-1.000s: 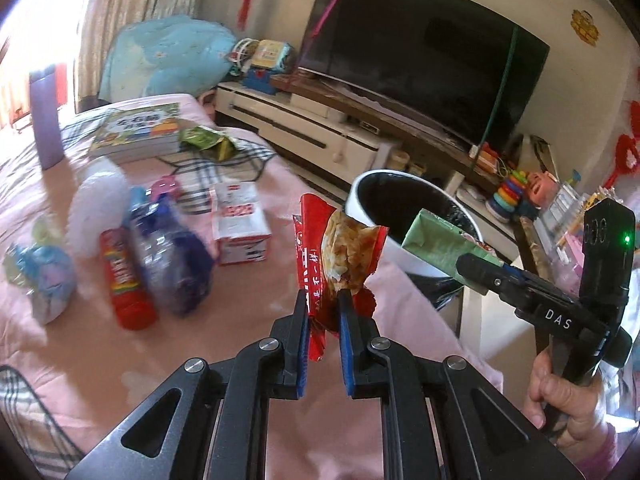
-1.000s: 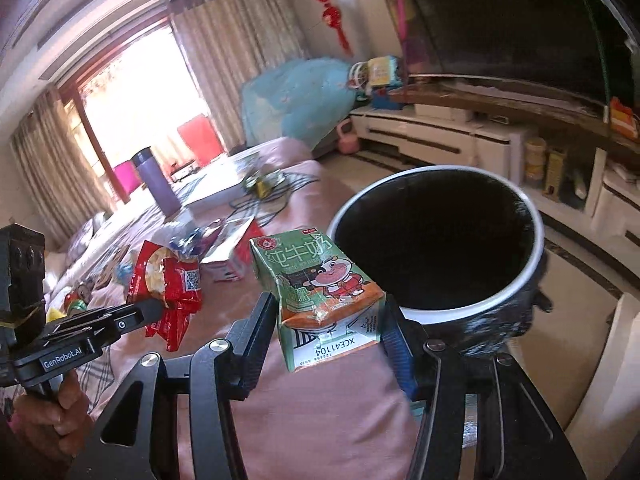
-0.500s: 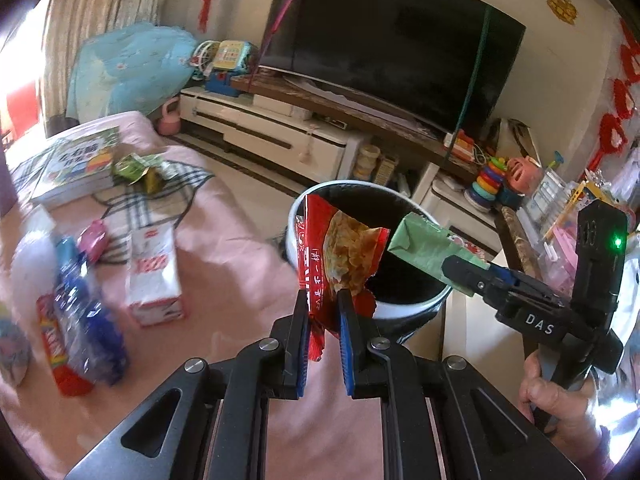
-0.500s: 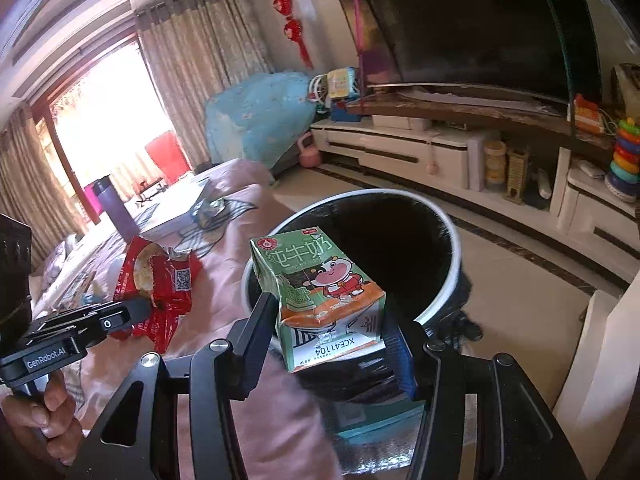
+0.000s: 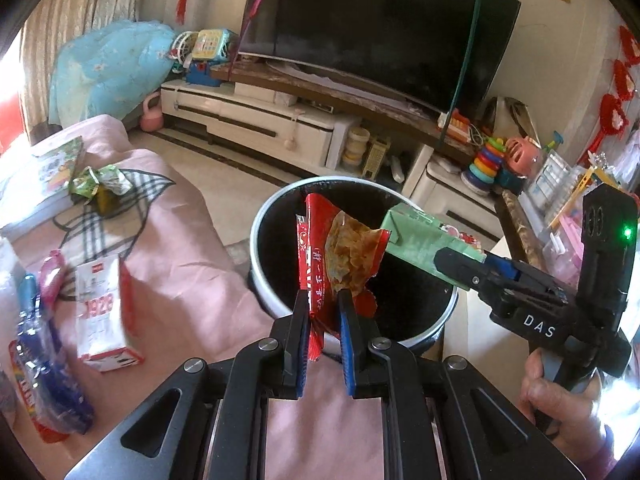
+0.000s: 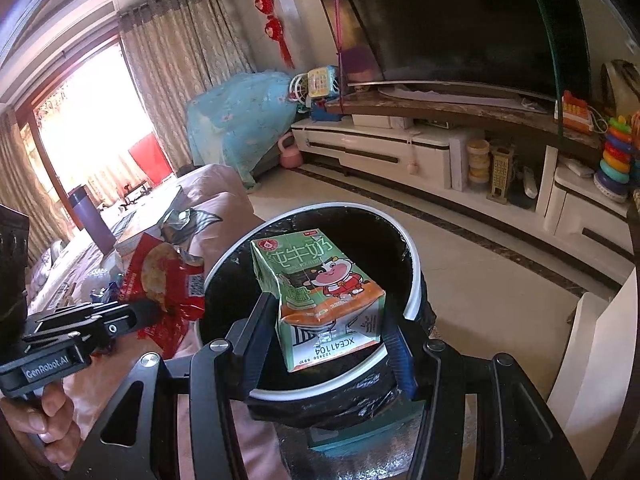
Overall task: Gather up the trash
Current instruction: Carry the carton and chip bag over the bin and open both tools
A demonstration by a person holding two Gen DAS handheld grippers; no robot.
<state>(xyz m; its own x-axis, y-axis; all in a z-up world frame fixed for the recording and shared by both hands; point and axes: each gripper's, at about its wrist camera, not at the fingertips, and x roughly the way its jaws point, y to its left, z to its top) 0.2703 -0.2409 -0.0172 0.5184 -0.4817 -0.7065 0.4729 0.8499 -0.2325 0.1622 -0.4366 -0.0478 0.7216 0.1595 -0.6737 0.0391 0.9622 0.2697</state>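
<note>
My left gripper point(image 5: 324, 304) is shut on a red snack wrapper point(image 5: 340, 256) and holds it over the near rim of the white bin with a black liner point(image 5: 264, 216). My right gripper point(image 6: 328, 320) is shut on a green milk carton point(image 6: 320, 292), held over the bin's mouth point(image 6: 414, 280). In the left wrist view the right gripper point(image 5: 452, 264) comes in from the right with the carton point(image 5: 420, 240). In the right wrist view the left gripper point(image 6: 144, 316) holds the wrapper point(image 6: 160, 280) just left of the bin.
A table with a pink cloth point(image 5: 180, 272) lies left of the bin. On it are a white and red carton point(image 5: 104, 312), a blue plastic bag point(image 5: 44, 364), a green wrapper point(image 5: 100, 184) and a book point(image 5: 40, 172). A TV stand point(image 5: 280, 120) is behind.
Both grippers have moved right, from over the table to over the bin, each still holding its item. The bin now sits under the wrapper and the carton.
</note>
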